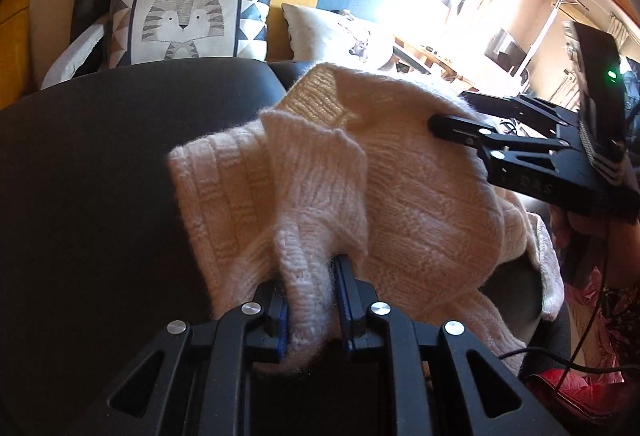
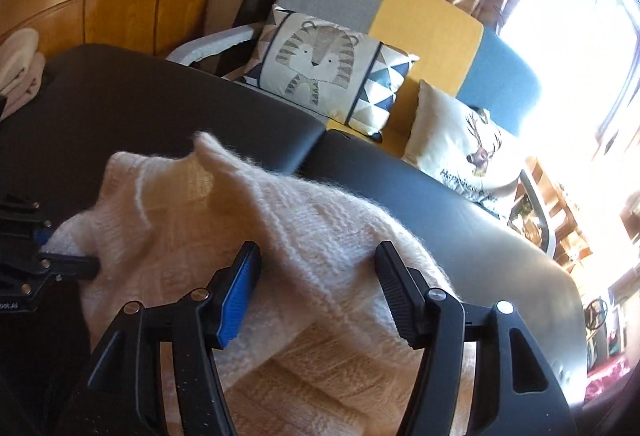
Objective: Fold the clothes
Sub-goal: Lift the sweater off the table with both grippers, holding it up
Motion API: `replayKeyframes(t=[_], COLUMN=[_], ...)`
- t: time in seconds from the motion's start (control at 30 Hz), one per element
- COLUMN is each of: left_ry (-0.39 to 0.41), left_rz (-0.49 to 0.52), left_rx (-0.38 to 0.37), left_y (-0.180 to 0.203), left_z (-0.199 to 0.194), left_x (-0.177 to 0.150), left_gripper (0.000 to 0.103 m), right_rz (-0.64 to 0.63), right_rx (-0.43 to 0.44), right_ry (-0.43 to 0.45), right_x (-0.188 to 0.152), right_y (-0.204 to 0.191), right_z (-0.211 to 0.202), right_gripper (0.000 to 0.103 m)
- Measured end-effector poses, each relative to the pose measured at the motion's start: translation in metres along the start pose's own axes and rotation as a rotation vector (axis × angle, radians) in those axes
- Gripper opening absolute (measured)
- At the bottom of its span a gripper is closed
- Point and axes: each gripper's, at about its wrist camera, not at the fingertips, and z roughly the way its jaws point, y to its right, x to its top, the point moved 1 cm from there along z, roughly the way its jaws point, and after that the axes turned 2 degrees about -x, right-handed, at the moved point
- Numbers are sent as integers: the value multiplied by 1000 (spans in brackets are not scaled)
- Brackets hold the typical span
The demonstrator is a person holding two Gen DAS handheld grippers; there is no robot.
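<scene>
Black tabletop (image 1: pixel 100 172) fills the lower field of both wrist views; behind it stands a sofa (image 2: pixel 432 16) upholstered in grey, yellow and blue panels, before a bright window (image 2: pixel 592 16) with curtains.

Cream knitted sweater (image 1: pixel 400 196), ribbed and fuzzy, lies bunched on the tabletop, near its middle and toward the right edge, with folds raised off the surface.

Tiger cushion (image 1: pixel 182 22), printed with a striped tiger face and bordered by triangles, leans against the sofa back. Beside it sits a white deer cushion (image 2: pixel 472 148) bearing an antlered head and a line of dark script too blurred to read.

Left claw (image 1: pixel 310 300), black with blue pads, is clenched on a thick fold of the sweater, the knit pinched between both fingers and spilling toward the camera.

Right claw (image 2: pixel 316 280) stands spread wide, released; the sweater passes between and under its fingers, a ridge of knit rising in the gap. In the left wrist view its fingertip rests against the far right side of the sweater.

Small embossed lettering on the right claw's body in the left wrist view, and on the left claw's body in the right wrist view, cannot be read.

Pale folded fabric (image 2: pixel 20 64) lies at the tabletop's far left corner.
</scene>
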Motion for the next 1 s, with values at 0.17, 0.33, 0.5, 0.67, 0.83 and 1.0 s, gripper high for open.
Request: replayKeyframes(t=[0.17, 0.33, 0.5, 0.67, 0.83, 1.0], left_ry=[-18, -29, -12, 23, 111, 227], left_rz=[10, 65, 126, 61, 24, 30], left_rx=[-1, 82, 165, 132, 97, 69], left_y=[0, 8, 22, 20, 22, 32], left_z=[7, 21, 25, 18, -4, -35], left_x=[6, 4, 2, 8, 16, 27], left_gripper=[19, 19, 19, 7, 6, 6], right_rz=[146, 311, 593, 791, 905, 932], right_rx=[73, 128, 242, 360, 425, 465], right_ry=[-52, -37, 0, 61, 103, 180], right_x=[-5, -21, -42, -58, -68, -62], right_y=[24, 41, 72, 90, 93, 101], right_z=[12, 11, 4, -9, -19, -35], right_gripper=[61, 31, 19, 17, 16, 15])
